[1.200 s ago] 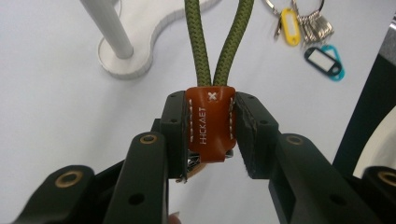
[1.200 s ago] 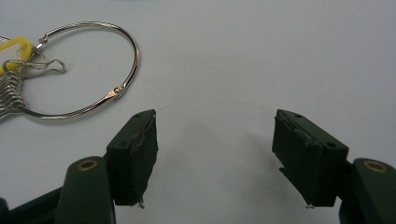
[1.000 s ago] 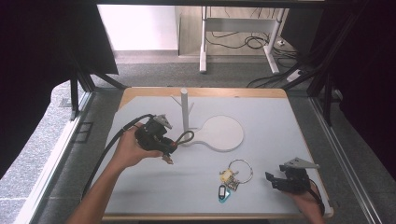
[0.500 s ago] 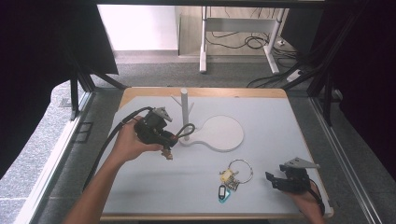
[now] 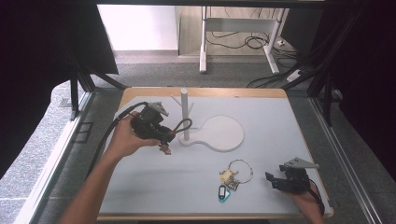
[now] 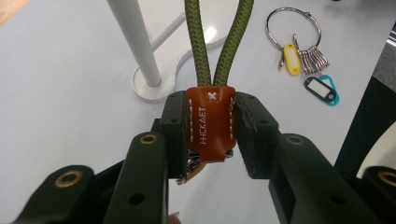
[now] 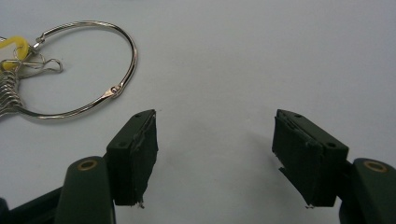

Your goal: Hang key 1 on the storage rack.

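The left gripper (image 6: 210,135) has moved closer to the white upright post stand (image 5: 185,114), pinching the olive-green rope loop with orange leather tab (image 6: 210,123) just beside it. Well apart from the stand, the right gripper (image 7: 215,154) rests spread over the pale grey table mat (image 5: 154,186), near the large metal key ring with coloured tags (image 5: 236,173). Grey carpet floor (image 5: 154,77) lies beyond.

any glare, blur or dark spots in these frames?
High view: black curtains leave both sides dark, table evenly lit. Left gripper view: leather tab sharp, glare patch on the stand base. Right gripper view: key ring crisp, soft shadows.
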`<state>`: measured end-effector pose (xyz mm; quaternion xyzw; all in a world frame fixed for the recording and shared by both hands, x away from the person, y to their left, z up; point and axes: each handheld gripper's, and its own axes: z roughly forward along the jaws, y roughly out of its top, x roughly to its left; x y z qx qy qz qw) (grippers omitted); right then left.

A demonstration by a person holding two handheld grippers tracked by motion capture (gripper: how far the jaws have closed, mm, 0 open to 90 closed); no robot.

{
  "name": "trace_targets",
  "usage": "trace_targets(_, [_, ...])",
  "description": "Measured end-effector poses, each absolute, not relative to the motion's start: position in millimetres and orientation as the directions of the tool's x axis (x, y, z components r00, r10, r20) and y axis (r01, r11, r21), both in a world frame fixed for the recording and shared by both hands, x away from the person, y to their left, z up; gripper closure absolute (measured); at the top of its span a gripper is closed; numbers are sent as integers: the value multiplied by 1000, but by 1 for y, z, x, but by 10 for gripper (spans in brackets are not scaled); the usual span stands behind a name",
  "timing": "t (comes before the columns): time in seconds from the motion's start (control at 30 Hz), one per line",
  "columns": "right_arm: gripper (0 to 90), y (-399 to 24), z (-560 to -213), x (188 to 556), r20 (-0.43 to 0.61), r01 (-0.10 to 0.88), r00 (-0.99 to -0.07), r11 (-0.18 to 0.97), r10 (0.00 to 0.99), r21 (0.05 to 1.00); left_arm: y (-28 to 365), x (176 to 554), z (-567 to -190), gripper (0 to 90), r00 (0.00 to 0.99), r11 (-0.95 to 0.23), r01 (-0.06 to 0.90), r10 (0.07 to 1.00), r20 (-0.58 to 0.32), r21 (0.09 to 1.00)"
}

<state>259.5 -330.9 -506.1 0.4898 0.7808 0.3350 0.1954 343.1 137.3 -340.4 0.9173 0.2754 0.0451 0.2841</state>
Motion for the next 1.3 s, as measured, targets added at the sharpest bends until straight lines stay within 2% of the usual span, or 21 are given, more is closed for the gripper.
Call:
trace_targets(0.83, [313,-331,-507,260,18,636,-445,303,895,709,152,364,-328,667,812,-665,521,580,-70,535])
trace_targets(1.3, [313,-330,-508,260,17,638,-448,307,894,707,168,374,-323,667,793,-630,546,601,-99,552])
